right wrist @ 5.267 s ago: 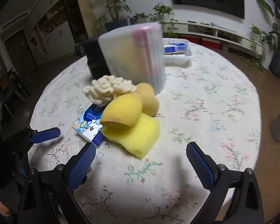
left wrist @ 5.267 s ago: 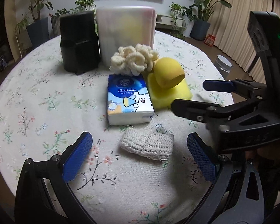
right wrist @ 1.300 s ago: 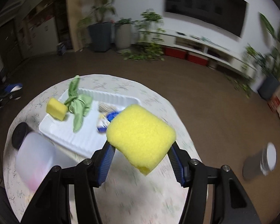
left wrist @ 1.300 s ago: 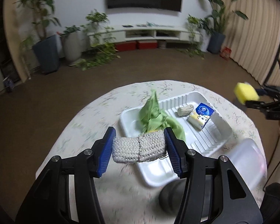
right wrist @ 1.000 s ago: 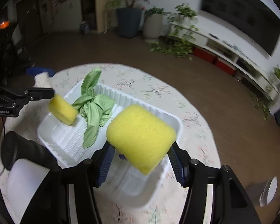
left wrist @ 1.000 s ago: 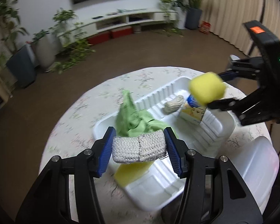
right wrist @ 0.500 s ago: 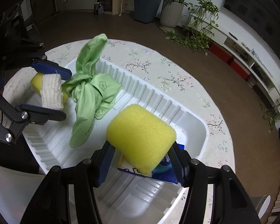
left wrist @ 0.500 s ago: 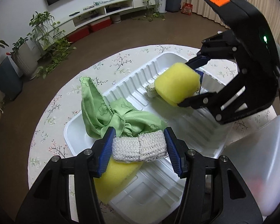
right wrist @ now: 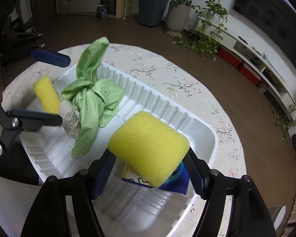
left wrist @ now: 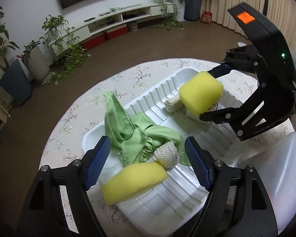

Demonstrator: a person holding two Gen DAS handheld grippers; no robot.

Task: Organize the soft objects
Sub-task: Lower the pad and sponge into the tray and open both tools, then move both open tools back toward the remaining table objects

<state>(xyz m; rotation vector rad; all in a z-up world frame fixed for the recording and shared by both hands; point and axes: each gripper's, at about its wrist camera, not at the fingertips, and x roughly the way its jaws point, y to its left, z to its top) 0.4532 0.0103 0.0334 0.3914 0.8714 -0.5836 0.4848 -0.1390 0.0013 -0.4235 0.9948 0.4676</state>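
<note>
1. Half a second ago the left gripper (left wrist: 148, 158) clamped the knitted pad (left wrist: 166, 156) between its blue pads; its jaws have just been opening and now stand wide, and the pad lies free in the white tray (left wrist: 187, 185), touching the green cloth (left wrist: 134, 132) and a yellow sponge (left wrist: 134, 179) lying at the tray's near edge
2. The right gripper (right wrist: 150, 164) has likewise been opening its jaws; the rounded yellow sponge (right wrist: 148, 144) sits between them over a blue tissue pack (right wrist: 175, 183) in the tray. Earlier both pads squeezed this sponge; now it looks fuller
3. Whether the right pads touch the sponge is hard to judge: it covers the fingertips in the right wrist view, and in the left wrist view only the tips show beside it
4. The tissue pack is mostly hidden beneath the sponge, and a second knitted piece (left wrist: 173, 103) peeks out beside it in the left wrist view
5. A translucent container (left wrist: 278, 177) is cut off at the right edge of the left wrist view, on the floral tablecloth (left wrist: 128, 75)
</note>
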